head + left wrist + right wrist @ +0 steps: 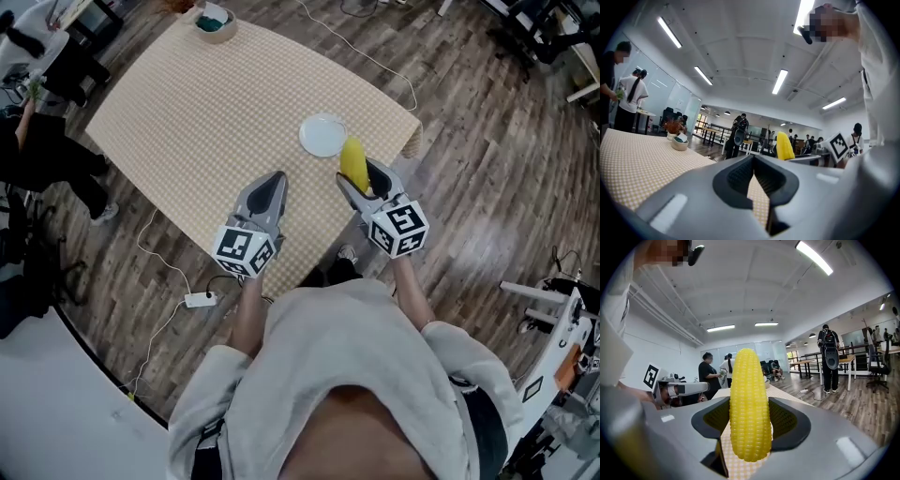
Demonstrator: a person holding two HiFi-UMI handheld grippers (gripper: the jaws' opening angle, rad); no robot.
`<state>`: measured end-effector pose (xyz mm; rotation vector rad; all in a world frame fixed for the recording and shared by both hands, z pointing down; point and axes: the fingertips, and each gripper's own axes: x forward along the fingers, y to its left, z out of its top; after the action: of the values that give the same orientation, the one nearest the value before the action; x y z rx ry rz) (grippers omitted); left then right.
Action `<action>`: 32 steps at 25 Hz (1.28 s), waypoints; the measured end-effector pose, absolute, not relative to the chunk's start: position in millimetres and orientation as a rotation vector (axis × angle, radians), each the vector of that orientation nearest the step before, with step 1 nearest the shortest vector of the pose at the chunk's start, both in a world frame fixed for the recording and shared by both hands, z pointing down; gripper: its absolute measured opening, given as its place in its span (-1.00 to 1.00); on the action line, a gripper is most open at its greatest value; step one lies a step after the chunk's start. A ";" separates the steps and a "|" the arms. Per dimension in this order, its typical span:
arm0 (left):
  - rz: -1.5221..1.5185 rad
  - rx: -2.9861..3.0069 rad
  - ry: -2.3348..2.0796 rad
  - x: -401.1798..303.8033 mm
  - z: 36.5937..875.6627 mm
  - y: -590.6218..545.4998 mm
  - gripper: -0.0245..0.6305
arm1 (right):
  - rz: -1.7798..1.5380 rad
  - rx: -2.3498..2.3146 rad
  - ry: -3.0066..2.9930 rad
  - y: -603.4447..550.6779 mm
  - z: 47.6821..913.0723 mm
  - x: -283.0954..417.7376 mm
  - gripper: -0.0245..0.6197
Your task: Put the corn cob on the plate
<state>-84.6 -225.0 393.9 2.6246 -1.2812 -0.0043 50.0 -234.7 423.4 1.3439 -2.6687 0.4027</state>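
No words, brands or numbers can be read anywhere here.

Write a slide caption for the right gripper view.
Right gripper holds a yellow corn cob upright between its jaws.

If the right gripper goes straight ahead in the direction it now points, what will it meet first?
Most likely the small white round plate: it lies just beyond the yellow corn cob held by the right gripper. Height above the beige checkered tablecloth is unclear, so it might pass over.
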 end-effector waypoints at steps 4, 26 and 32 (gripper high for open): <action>0.028 2.599 -1.288 -78.5 404.0 -230.4 -0.90 | 0.447 1.315 -2.656 -239.6 436.3 54.4 -0.14; 0.162 2.403 -1.171 -67.7 523.5 -242.1 -0.90 | 0.751 1.168 -2.489 -243.1 570.2 45.1 -0.14; 0.170 2.359 -1.167 -70.2 541.8 -238.0 -0.90 | 0.769 1.138 -2.458 -247.8 591.6 45.7 -0.14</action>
<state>-70.2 -238.0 541.8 2.3586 -1.1672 0.1704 45.7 -247.8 591.6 1.1379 -2.4580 0.7687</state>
